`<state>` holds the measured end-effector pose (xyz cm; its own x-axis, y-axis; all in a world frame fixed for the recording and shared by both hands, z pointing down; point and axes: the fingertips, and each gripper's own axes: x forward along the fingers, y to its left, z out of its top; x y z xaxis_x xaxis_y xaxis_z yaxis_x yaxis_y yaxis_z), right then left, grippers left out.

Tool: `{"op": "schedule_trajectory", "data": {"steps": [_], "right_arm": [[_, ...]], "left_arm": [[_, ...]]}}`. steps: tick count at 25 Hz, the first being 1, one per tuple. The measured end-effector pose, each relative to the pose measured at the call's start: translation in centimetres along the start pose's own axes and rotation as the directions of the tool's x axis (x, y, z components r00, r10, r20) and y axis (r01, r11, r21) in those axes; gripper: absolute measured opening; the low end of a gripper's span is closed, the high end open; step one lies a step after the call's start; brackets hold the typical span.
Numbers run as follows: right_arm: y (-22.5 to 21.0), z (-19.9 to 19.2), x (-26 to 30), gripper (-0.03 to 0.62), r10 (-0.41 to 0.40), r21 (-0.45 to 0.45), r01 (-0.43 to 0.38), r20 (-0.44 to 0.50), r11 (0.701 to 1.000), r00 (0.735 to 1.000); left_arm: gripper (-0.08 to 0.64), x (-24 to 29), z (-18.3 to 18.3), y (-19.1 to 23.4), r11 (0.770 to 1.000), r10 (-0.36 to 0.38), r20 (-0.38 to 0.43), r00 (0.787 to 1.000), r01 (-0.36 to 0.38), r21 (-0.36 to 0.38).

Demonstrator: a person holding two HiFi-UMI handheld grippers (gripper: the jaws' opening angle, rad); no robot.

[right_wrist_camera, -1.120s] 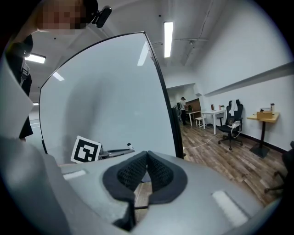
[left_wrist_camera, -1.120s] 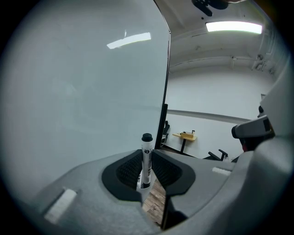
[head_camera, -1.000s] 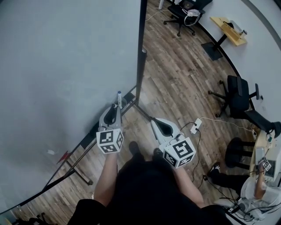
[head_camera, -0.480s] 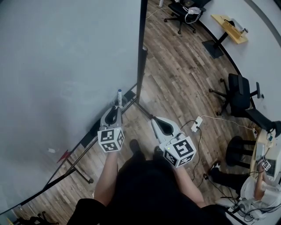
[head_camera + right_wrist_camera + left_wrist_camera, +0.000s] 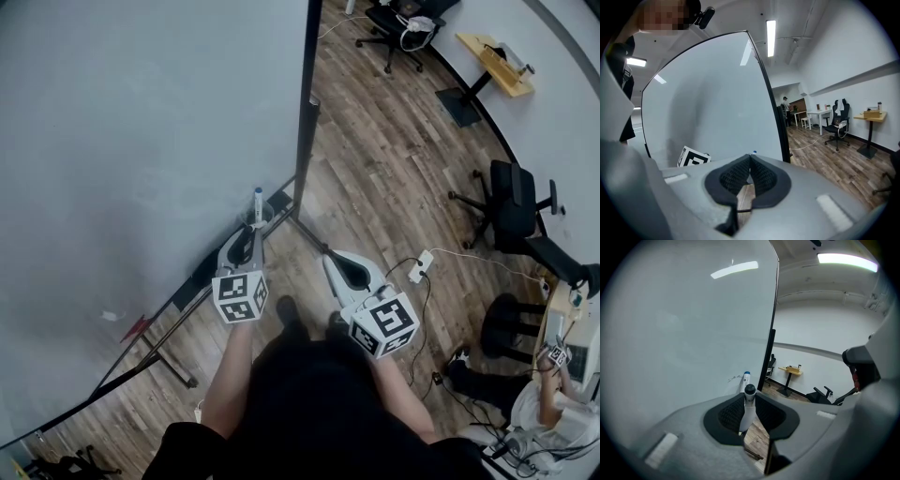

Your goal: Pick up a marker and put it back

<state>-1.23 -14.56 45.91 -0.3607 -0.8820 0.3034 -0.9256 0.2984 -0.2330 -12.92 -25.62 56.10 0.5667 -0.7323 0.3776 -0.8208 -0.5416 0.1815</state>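
Note:
A white marker with a dark cap (image 5: 748, 405) stands upright between the jaws of my left gripper (image 5: 749, 398), which is shut on it. Just past it, a second white marker with a blue cap (image 5: 746, 379) stands upright against the foot of the whiteboard (image 5: 684, 333). In the head view the blue-capped marker (image 5: 258, 202) pokes out beyond the left gripper (image 5: 249, 231). The right gripper (image 5: 330, 258) hangs over the wooden floor to the right of it. Its jaws meet with nothing between them (image 5: 750, 159).
The big whiteboard (image 5: 141, 141) fills the left, with its black frame post (image 5: 305, 112) and stand legs (image 5: 159, 352) on the floor. A power strip with cables (image 5: 419, 264) lies at the right. Office chairs (image 5: 511, 202), a small table (image 5: 492, 61) and a seated person (image 5: 553, 398) lie farther off.
Almost nothing: both grippers keep their places and grips, and the head view has only drifted slightly.

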Motion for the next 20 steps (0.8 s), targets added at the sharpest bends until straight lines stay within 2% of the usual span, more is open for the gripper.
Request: {"op": "schedule_trajectory", "data": {"steps": [14,20], "right_arm": [[0.3,0.0,0.1,0.003,0.027,-0.005,-0.027,0.002,1.0,1.0],[1.3,0.2,-0.8,0.003,0.095,-0.025,-0.094,0.033,0.995,0.995]], "left_arm": [[0.078,-0.9,-0.3,-0.3,1.0,0.016,-0.001,1.0,-0.016,-0.007],[0.078,-1.9,-0.6,-0.2,0.998,0.057,0.003,0.998,-0.057,-0.014]]}}
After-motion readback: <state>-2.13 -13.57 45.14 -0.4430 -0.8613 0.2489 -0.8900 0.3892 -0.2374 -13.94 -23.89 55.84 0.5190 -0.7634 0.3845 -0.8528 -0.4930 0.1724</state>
